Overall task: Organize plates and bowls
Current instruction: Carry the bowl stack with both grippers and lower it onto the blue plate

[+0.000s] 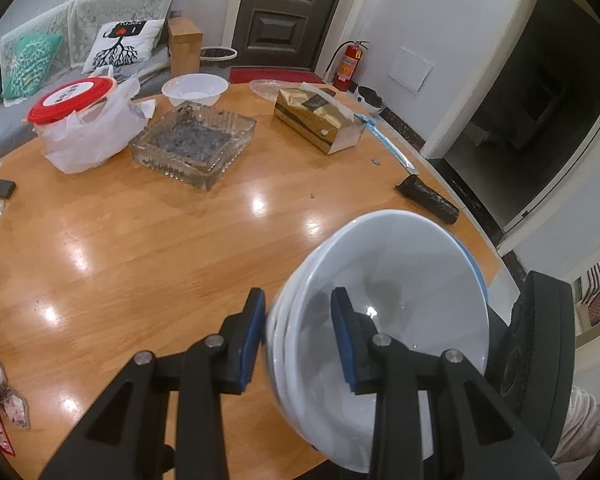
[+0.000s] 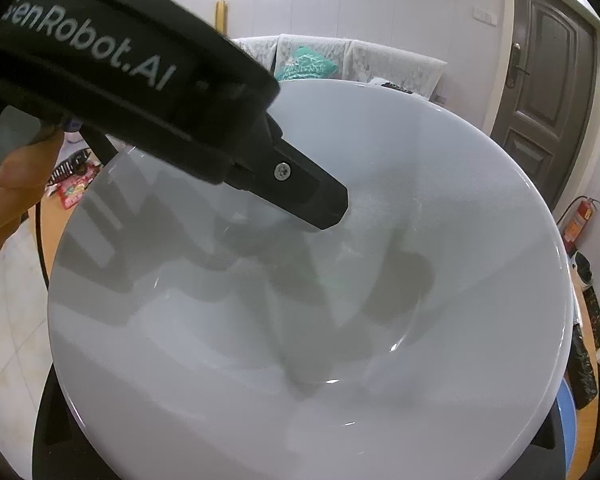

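The left claw (image 1: 298,336) is pinching the near rim of the stacked white bowls (image 1: 384,312), one pad outside the wall and one inside, holding them tilted above the counter's (image 1: 160,240) near right edge. The right claw is sitting under the bowls, its grip impossible to tell, so the left one is doing the steering.

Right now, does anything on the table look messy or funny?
Yes. The square glass dish holds dark ash-like grime, and small crumbs lie on the wooden table. The left gripper holds stacked white bowls tipped steeply on their side, not level.
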Action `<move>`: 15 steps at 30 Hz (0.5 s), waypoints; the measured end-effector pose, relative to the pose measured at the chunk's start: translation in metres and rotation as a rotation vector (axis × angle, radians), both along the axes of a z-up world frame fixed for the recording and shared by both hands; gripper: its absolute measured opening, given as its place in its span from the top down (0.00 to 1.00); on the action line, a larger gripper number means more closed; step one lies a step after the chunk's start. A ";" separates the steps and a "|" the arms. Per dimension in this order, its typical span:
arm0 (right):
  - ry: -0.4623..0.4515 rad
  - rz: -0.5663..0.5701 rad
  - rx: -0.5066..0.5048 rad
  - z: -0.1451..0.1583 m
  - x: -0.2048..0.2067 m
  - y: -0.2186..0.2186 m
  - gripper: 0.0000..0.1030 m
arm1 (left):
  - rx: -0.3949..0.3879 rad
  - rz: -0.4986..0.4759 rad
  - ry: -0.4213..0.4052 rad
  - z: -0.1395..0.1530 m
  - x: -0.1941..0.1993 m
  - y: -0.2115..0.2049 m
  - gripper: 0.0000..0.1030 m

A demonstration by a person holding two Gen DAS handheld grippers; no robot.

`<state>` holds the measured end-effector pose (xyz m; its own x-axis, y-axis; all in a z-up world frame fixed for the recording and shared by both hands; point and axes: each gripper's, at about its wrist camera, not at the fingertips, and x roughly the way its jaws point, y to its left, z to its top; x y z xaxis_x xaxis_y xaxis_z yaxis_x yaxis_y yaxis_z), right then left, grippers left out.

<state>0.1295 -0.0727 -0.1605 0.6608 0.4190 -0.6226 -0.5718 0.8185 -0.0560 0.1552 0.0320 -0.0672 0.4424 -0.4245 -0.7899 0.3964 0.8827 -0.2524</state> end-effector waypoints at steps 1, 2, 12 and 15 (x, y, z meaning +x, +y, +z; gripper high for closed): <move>-0.002 -0.001 0.000 0.001 -0.001 -0.002 0.01 | -0.001 0.000 -0.001 0.001 -0.002 -0.002 0.71; -0.004 -0.002 0.000 0.001 -0.001 -0.004 0.01 | 0.000 0.000 -0.002 0.003 -0.003 -0.004 0.71; -0.016 -0.022 0.013 0.007 -0.019 -0.019 0.01 | 0.012 -0.018 -0.025 0.015 -0.012 -0.028 0.71; -0.018 -0.031 0.018 0.009 -0.021 -0.025 0.01 | 0.016 -0.027 -0.030 0.017 -0.013 -0.035 0.71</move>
<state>0.1083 -0.0974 -0.1510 0.6848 0.4092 -0.6030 -0.5451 0.8368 -0.0512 0.1417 -0.0032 -0.0499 0.4542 -0.4246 -0.7832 0.4276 0.8751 -0.2265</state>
